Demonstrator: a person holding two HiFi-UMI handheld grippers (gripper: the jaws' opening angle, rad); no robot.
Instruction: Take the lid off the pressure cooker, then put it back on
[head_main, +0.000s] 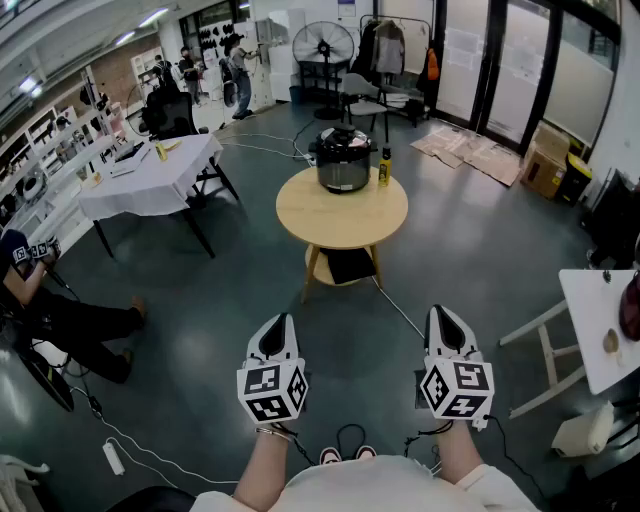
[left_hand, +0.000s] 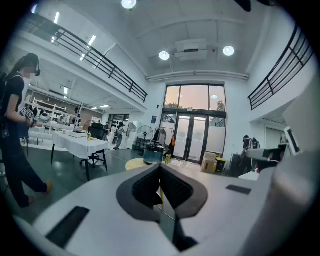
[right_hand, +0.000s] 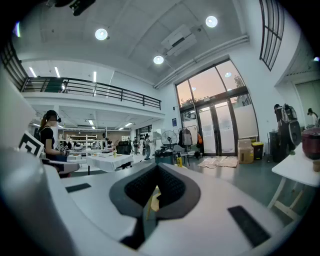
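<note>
The pressure cooker (head_main: 343, 160), black and silver with its lid (head_main: 343, 139) on, stands at the far side of a round wooden table (head_main: 341, 210). It shows small and distant in the left gripper view (left_hand: 154, 153) and the right gripper view (right_hand: 164, 156). My left gripper (head_main: 277, 340) and right gripper (head_main: 445, 327) are held side by side near my body, well short of the table. Both point forward, jaws together, with nothing between them. The left pads (left_hand: 160, 187) and right pads (right_hand: 156, 186) meet.
A small yellow bottle (head_main: 384, 167) stands beside the cooker. A white-clothed table (head_main: 155, 175) is at the left, another white table (head_main: 600, 320) at the right. A person sits on the floor (head_main: 60, 320). Cables run across the floor. A fan (head_main: 323, 45) stands behind.
</note>
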